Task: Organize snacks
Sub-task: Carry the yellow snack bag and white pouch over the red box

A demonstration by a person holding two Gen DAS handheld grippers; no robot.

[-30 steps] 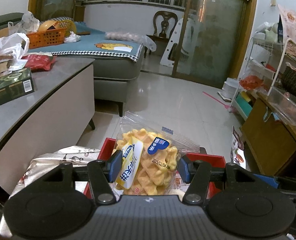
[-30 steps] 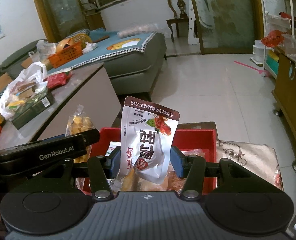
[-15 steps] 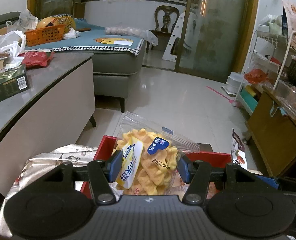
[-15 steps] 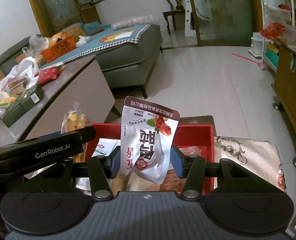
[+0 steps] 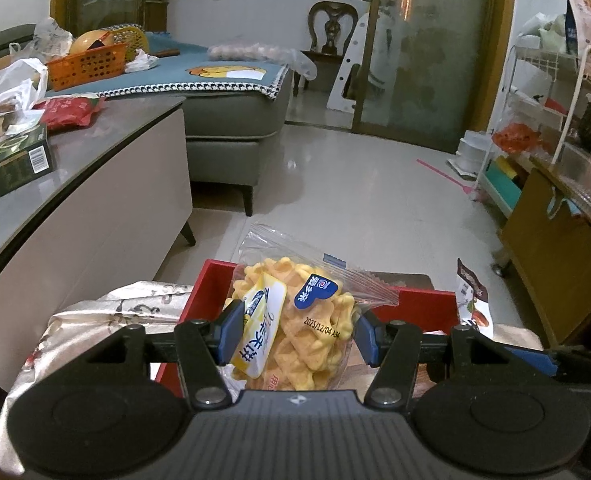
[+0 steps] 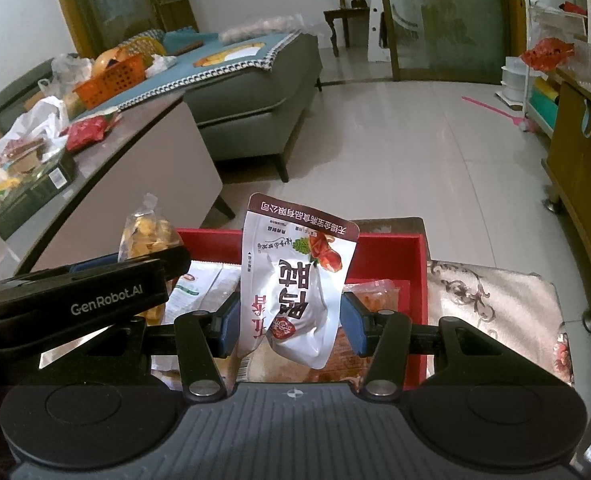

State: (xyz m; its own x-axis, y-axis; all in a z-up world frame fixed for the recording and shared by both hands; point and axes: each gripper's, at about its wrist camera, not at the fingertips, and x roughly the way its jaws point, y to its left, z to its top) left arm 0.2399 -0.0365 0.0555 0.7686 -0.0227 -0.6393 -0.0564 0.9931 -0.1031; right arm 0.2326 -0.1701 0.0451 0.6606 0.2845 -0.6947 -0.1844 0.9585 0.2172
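My left gripper [image 5: 295, 338] is shut on a clear bag of yellow waffle biscuits [image 5: 295, 316] and holds it above the red box [image 5: 203, 292]. My right gripper [image 6: 289, 326] is shut on a white pouch with red print [image 6: 295, 280], held above the same red box [image 6: 411, 264]. The box holds several other snack packets [image 6: 203, 284]. The left gripper body [image 6: 75, 300] shows at the left of the right wrist view, with the biscuit bag [image 6: 147, 236] above it. The white pouch's top edge shows in the left wrist view [image 5: 471, 292].
The red box sits on a patterned cloth [image 6: 495, 304]. A grey counter [image 5: 75, 168] at the left carries a green box [image 5: 11, 164], a red packet [image 5: 71, 110] and plastic bags. A sofa [image 5: 231, 120] lies beyond. A wooden cabinet [image 5: 555, 248] and wire shelf stand at the right.
Both grippers keep their hold on their packets. Both views have dropped and shifted slightly, so the red box shows a little more.
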